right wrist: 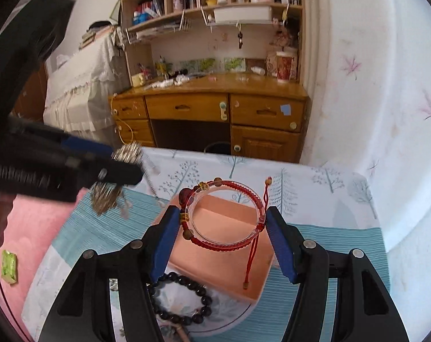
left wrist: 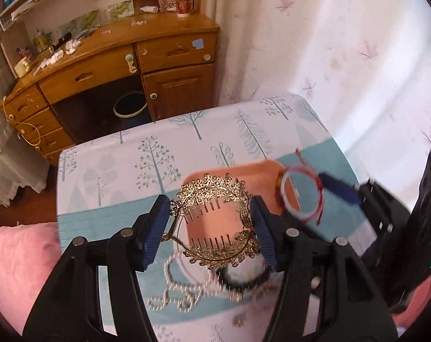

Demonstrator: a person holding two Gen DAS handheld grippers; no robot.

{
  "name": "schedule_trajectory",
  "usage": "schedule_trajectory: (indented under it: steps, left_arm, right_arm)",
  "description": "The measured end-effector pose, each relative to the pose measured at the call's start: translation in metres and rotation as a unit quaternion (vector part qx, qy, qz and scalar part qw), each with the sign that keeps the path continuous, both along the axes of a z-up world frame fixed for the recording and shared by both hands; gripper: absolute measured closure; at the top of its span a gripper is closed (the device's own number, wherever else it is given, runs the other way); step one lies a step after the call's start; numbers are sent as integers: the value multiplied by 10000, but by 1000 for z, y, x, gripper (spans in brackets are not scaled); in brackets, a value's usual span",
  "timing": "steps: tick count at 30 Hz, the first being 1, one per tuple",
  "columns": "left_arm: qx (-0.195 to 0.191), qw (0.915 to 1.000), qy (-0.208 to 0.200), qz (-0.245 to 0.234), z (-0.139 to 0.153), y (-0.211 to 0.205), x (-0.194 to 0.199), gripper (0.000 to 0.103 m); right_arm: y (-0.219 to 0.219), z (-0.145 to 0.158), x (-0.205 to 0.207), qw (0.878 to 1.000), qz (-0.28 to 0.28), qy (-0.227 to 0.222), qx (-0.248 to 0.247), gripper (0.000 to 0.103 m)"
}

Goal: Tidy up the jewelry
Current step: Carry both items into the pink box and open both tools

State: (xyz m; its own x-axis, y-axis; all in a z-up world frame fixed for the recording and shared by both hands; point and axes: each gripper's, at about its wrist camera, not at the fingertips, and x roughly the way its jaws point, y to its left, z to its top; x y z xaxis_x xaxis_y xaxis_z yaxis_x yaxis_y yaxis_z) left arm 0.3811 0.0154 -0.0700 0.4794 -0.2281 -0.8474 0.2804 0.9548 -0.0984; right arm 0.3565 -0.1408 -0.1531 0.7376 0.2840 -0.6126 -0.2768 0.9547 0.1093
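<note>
Jewelry is held by both tools above the pink tray point(right wrist: 238, 259): a gold filigree hair comb point(left wrist: 215, 222) is clamped between the left gripper point(left wrist: 212, 228) fingers, and a red cord bracelet point(right wrist: 224, 216) is pinched by the right gripper point(right wrist: 224, 239). Each piece should be lowered close to the tray floor before release, one at a time, so tangling is avoided. A dark bead bracelet point(right wrist: 184, 299) is left on the tablecloth point(right wrist: 343, 236).

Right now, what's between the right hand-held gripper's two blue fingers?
The red bracelet with a clear bangle, held over the pink tray, seen in the right wrist view.
</note>
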Motion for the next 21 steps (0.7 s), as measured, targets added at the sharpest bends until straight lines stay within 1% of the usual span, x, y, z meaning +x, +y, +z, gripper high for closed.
schedule_trajectory:
  steps: [2,3,6,9,11,13,15,17,19,21]
  left_arm:
    - [-114,9999,69,31,-13,-3,16,47]
    - [-102,9999,112,53,-30,-7,21,47]
    - [-105,9992,366,154,-60,-11,29,47]
    - [-112,9988,449,131,-78,-13,27,47]
    - [-46,9988,481,95,-84,-16,26,47]
    - [-7,9991,423,8,-82,-18,24,47]
    - [36,9996,278,-79,-69,-19,19,44]
    - [145,9998,59,-115,-53,-18,10,32]
    - [128,9998,-139,-93,-36,-14,-4,29]
    - [14,9998,-201,-5,-25,-4,-22,27]
  right_arm:
    - [3,-14,14,9998,42,172,-6,41]
    - [4,-23,20,9996,65,264,-17,41]
    - [6,-52,34,9985,76,537,-53,41]
    - [3,-74,39,9977,70,677,12,41]
    - [2,-86,40,9973,61,729,43,36]
    - [2,-88,41,9970,18,767,48,16]
    - [-2,-83,39,9977,-25,661,175,14]
    - [-5,-74,36,9981,-85,572,229,13]
    - [-8,-62,29,9984,-153,497,239,10]
    - [-10,-51,16,9986,-221,429,222,7]
